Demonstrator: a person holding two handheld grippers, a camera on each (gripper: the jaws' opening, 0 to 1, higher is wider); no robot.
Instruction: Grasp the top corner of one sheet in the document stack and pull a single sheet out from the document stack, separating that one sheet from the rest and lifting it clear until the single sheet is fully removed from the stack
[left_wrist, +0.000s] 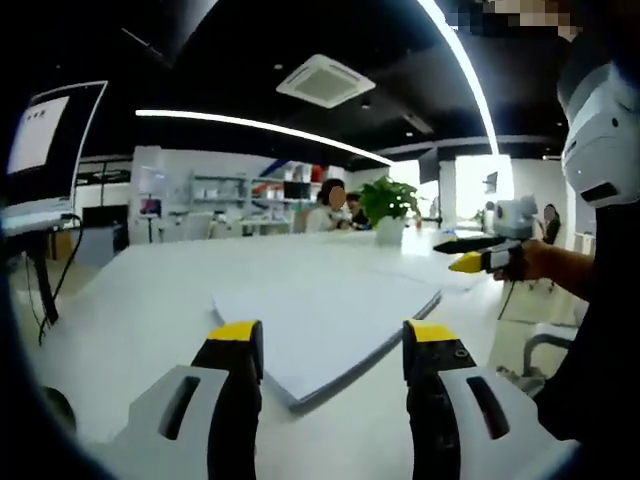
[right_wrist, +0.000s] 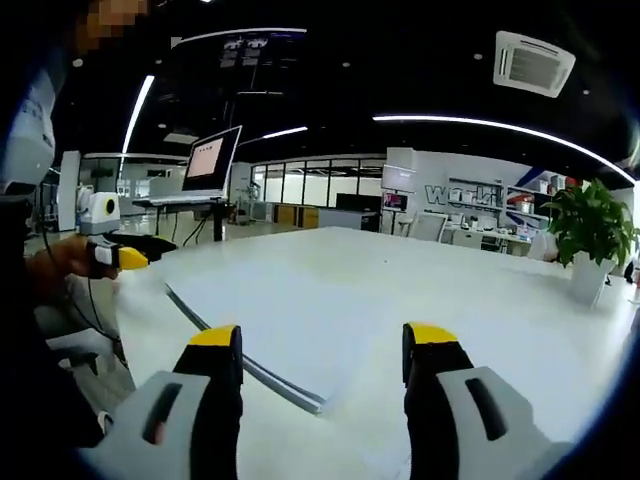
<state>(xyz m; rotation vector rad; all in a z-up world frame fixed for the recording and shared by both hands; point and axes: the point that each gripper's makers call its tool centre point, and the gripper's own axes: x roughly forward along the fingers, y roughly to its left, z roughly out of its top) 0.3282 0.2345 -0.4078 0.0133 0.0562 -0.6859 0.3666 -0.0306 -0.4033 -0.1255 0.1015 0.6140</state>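
White table (left_wrist: 140, 300) with document stack (left_wrist: 330, 325), both claws agape above.

document stack (left_wrist: 330, 325) white | table (left_wrist: 140, 300) white | claw (left_wrist: 333, 335) tips yellow | plant (left_wrist: 388, 200) green

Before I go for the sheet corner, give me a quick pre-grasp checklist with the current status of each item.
1. Left tongs open: ok.
2. Right tongs open: ok.
3. Document stack lying flat on the white table: ok.
4. Stack corner ahead of left tongs, between the jaws: ok.
5. Top sheet already separated from the stack: cannot tell.
6. Potted plant well beyond the stack: ok.
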